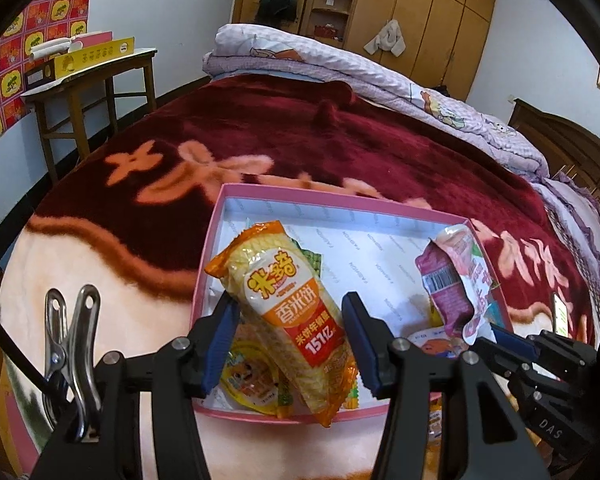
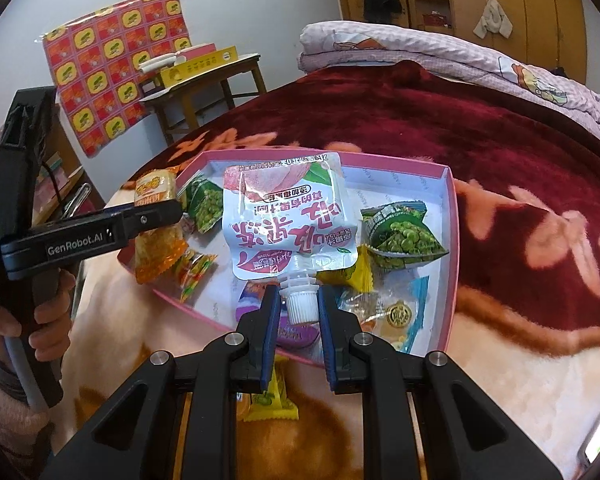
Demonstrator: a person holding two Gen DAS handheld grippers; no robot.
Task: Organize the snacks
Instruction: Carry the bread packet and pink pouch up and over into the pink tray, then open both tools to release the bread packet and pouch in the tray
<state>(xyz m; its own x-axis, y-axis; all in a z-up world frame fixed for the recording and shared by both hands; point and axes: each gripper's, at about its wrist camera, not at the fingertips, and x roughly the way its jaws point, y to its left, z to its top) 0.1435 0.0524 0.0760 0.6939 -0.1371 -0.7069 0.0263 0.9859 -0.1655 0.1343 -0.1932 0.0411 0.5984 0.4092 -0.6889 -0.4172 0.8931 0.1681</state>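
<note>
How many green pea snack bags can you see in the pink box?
2. One green pea bag lies near the pink box's far left side, behind the held pouch; the other green pea bag lies toward its right wall. More could be hidden beneath other packets.

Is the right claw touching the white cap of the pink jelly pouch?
Touching. In the right wrist view, the right claw has both blue pads pressed against the white cap of the jelly pouch.
</note>
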